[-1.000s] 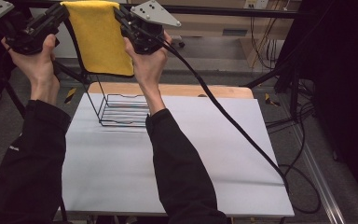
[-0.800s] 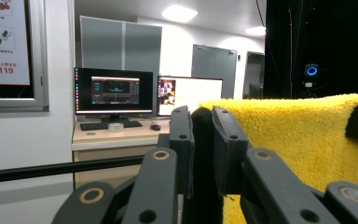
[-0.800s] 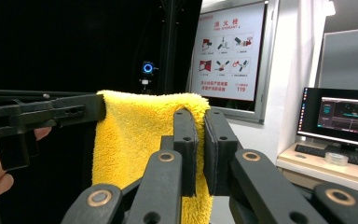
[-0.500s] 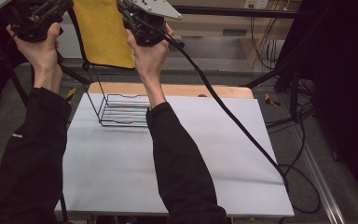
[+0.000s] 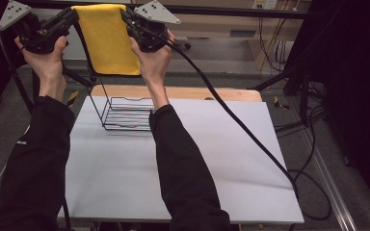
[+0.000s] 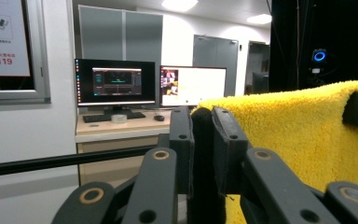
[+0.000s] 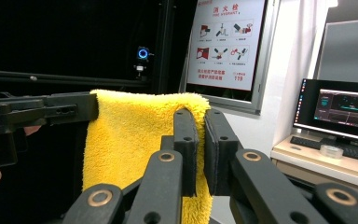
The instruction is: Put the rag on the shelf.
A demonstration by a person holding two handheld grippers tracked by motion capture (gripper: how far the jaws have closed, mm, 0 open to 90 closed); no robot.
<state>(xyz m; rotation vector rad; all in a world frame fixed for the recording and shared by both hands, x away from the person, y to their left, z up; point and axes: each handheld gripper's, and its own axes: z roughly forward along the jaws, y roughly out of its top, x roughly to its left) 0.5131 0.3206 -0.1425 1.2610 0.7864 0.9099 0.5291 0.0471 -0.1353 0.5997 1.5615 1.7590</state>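
I held the soft, floppy yellow towel (image 5: 107, 41) up, my left gripper (image 5: 71, 18) and right gripper (image 5: 125, 15) clamped on its top corners at ten and two o'clock

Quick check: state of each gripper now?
Left gripper: shut on the yellow towel, at a top corner.
Right gripper: shut on the yellow towel's other top corner.

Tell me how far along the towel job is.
Done: the yellow towel is off the table, with the left gripper and right gripper each clamped on a top corner. In hand: it hangs spread between them, high above the wire rack. Left, probably: lowering it over the rack's top bar; nothing hangs there yet.
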